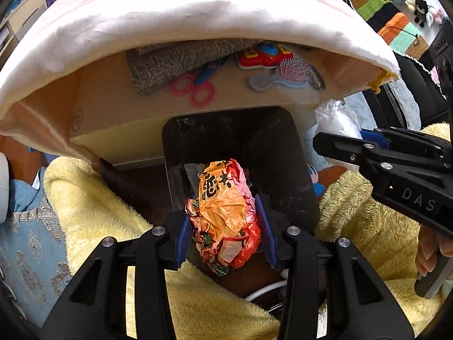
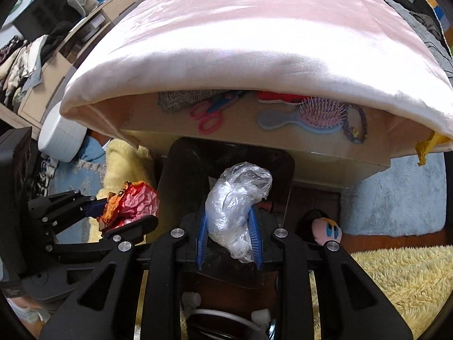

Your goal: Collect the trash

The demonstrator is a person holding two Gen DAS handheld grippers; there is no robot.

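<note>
Crumpled orange snack wrapper (image 1: 226, 212), pinched mid-body by the left gripper (image 1: 225, 226), and clear plastic bag (image 2: 237, 209), squeezed in the right gripper (image 2: 229, 235), both hang over the black bin (image 1: 277, 147), likely light, soft, slippery.

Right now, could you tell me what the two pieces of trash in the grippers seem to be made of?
Orange wrapper: thin printed plastic film, probably; glossy, sharply creased. Clear bag: thin transparent plastic, shiny, wrinkled, bunched.
</note>
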